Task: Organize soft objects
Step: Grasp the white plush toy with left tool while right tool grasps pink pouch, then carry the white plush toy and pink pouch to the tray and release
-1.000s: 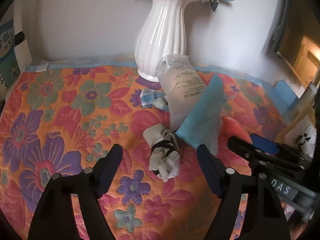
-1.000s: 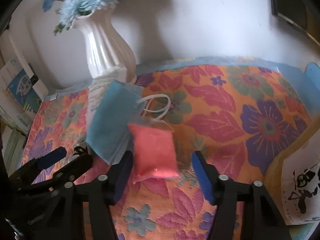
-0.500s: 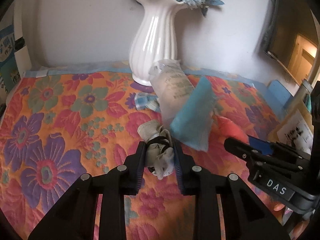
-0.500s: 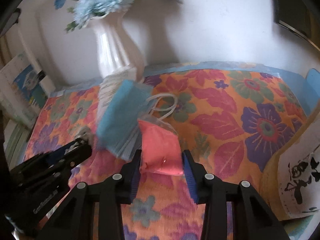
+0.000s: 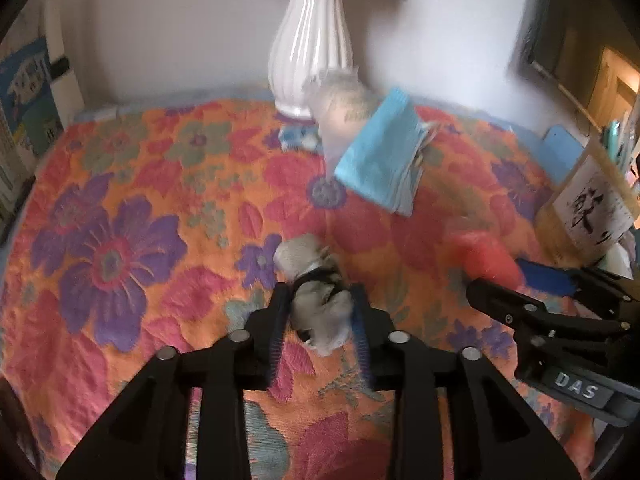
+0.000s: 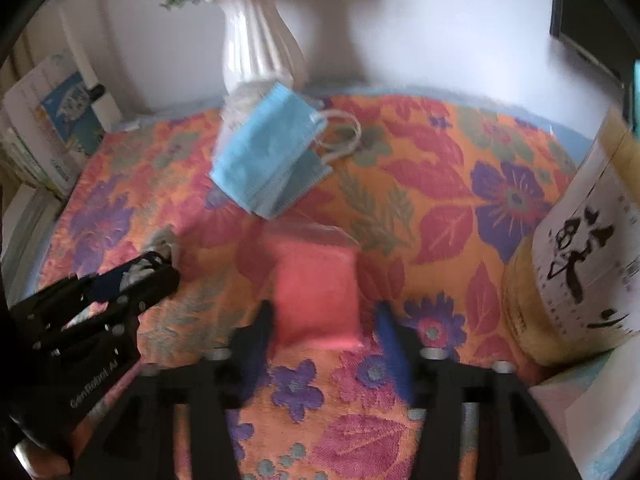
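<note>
Sitting between the jaws of the left gripper [image 5: 318, 312], low in the centre of the left wrist view, is a grey cloth bundle [image 5: 314, 288] tied with a black band; the blue pads are standing close on either side of its lower half, having just been opening a little, and whether they are pressing on it or only flanking it cannot be told through the blur. Its upper end is sticking out beyond the fingertips toward the middle of the frame, lying on the flowered orange cover [image 5: 120, 240] that is spreading over the surface. In the right wrist view, the right gripper [image 6: 324, 320] is standing with its jaws half open around the lower part of a pink packet [image 6: 316, 292]; they have just been opening, a gap is showing beside the right pad, and the packet is resting on the cover rather than being squeezed. Above the packet, toward the upper middle of that frame, a stack of blue face masks [image 6: 268, 156] is lying with white ear loops trailing to the right, and behind it a white fluted vase [image 6: 256, 48] is standing against the wall. At the right edge a yellow box [image 6: 568, 272] with black brush lettering is showing.
</note>
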